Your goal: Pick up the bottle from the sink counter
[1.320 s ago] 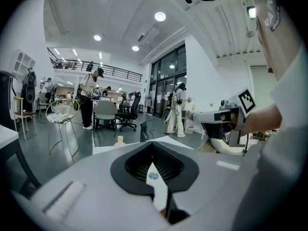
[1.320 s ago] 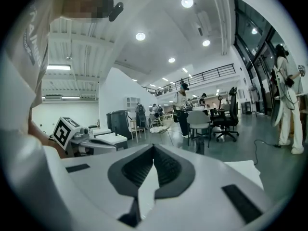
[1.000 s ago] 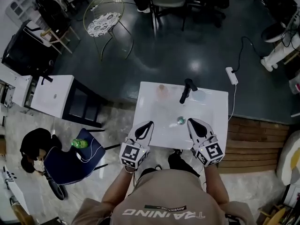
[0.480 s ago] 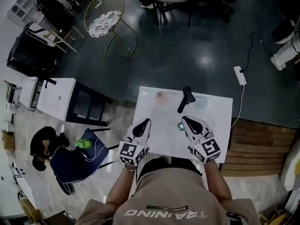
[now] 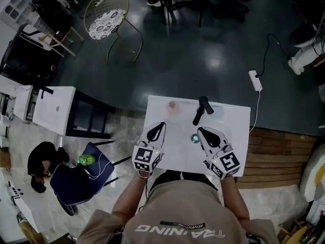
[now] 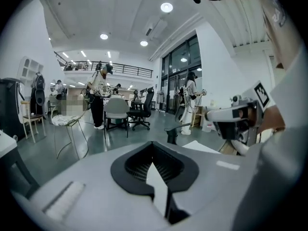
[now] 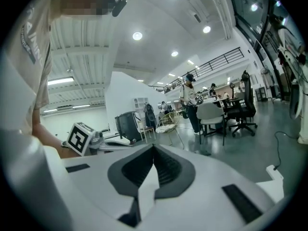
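The white sink counter (image 5: 233, 136) carries a black faucet (image 5: 201, 109) at its far edge and a round drain (image 5: 195, 138) in the basin. A small pale pinkish bottle (image 5: 172, 106) stands at the far left of the counter, left of the faucet. My left gripper (image 5: 159, 126) hovers over the counter's left half, jaws shut and empty, well short of the bottle. My right gripper (image 5: 201, 131) is beside the drain, also shut and empty. The left gripper view looks over its shut gripper (image 6: 154, 147) toward the faucet (image 6: 172, 134). The right gripper view shows its own shut gripper (image 7: 154, 150).
A pale round thing (image 5: 216, 110) lies right of the faucet. A power strip (image 5: 254, 80) with its cable lies on the dark floor beyond. A white-topped black stand (image 5: 56, 111) and a blue chair (image 5: 76, 174) are at the left, a wooden platform (image 5: 274, 151) at the right.
Both grippers have moved a little forward over the counter toward the faucet, still shut. The head camera has shifted slightly.
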`<control>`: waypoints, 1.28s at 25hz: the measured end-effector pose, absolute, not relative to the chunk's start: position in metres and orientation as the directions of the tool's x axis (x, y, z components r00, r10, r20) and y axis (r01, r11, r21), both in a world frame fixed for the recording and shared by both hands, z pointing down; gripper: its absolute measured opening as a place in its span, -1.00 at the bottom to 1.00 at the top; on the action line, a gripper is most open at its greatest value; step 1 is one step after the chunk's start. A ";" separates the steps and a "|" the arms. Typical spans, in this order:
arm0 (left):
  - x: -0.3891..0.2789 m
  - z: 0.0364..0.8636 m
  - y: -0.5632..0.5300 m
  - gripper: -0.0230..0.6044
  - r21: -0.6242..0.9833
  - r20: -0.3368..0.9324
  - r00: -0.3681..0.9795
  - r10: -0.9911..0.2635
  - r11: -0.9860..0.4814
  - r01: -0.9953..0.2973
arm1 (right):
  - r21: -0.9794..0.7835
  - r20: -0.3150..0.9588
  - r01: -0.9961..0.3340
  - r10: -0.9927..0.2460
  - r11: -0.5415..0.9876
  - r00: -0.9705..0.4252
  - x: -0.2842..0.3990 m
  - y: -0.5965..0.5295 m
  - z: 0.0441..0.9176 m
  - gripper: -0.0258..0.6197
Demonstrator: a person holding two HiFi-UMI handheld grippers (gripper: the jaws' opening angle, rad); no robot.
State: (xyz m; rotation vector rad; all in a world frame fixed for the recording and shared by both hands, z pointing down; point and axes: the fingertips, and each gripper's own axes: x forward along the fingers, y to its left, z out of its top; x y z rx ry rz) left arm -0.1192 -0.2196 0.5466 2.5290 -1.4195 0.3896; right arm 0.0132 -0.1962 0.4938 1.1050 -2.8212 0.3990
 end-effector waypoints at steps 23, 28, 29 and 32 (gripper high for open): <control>-0.090 0.660 -0.324 -0.33 0.047 0.286 0.649 -0.705 -0.666 -0.745 | -0.208 0.303 -0.732 -0.669 0.648 -0.678 -0.007 -0.201 0.538 -0.89; -0.084 0.661 -0.333 -0.33 0.000 0.272 0.657 -0.703 -0.682 -0.731 | -0.245 0.299 -0.732 -0.669 0.635 -0.681 -0.008 -0.198 0.546 -0.89; -0.084 0.661 -0.334 -0.34 -0.004 0.269 0.655 -0.706 -0.681 -0.732 | -0.245 0.298 -0.729 -0.666 0.639 -0.684 -0.010 -0.198 0.547 -0.89; -0.083 0.665 -0.335 -0.34 -0.003 0.264 0.659 -0.705 -0.683 -0.730 | -0.231 0.339 -0.729 -0.648 0.645 -0.681 -0.012 -0.197 0.553 -0.89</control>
